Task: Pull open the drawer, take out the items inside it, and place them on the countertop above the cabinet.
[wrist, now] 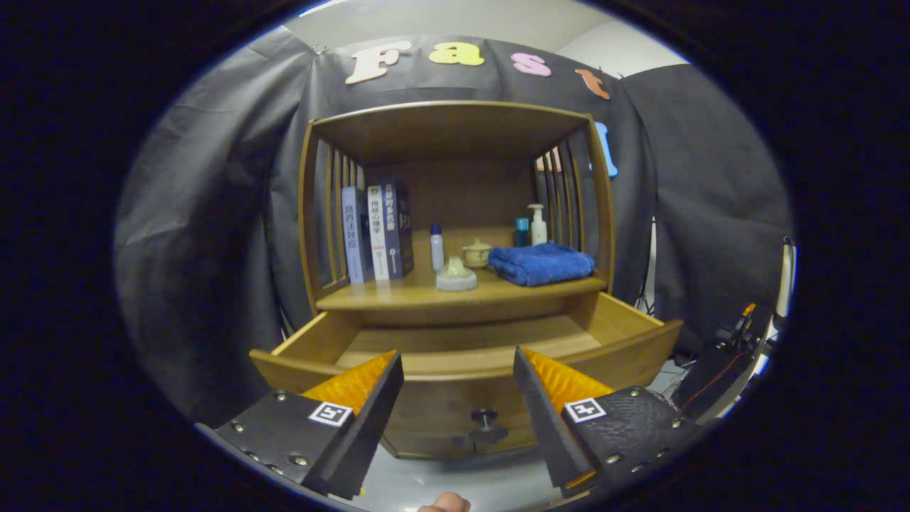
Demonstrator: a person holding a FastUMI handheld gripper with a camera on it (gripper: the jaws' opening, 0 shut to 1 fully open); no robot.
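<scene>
A wooden cabinet stands ahead with its drawer (625, 341) pulled open; what I see of the drawer's inside is bare wood. The drawer's front carries a dark round knob (486, 418), which sits between and just below my fingers. My gripper (458, 370) is open, with nothing between its fingers, held in front of the drawer's front rim. On the countertop (398, 295) above the drawer rest a folded blue towel (542, 262), a pale lidded dish (456, 275), a small cream pot (476, 254) and a slim white bottle (436, 247).
Three upright books (377, 231) stand at the countertop's left. A pump bottle (538, 224) and a teal cup (522, 231) are behind the towel. A shelf roof and slatted sides enclose the countertop. Dark equipment with cables (725, 355) lies to the cabinet's right. A fingertip (444, 503) shows below.
</scene>
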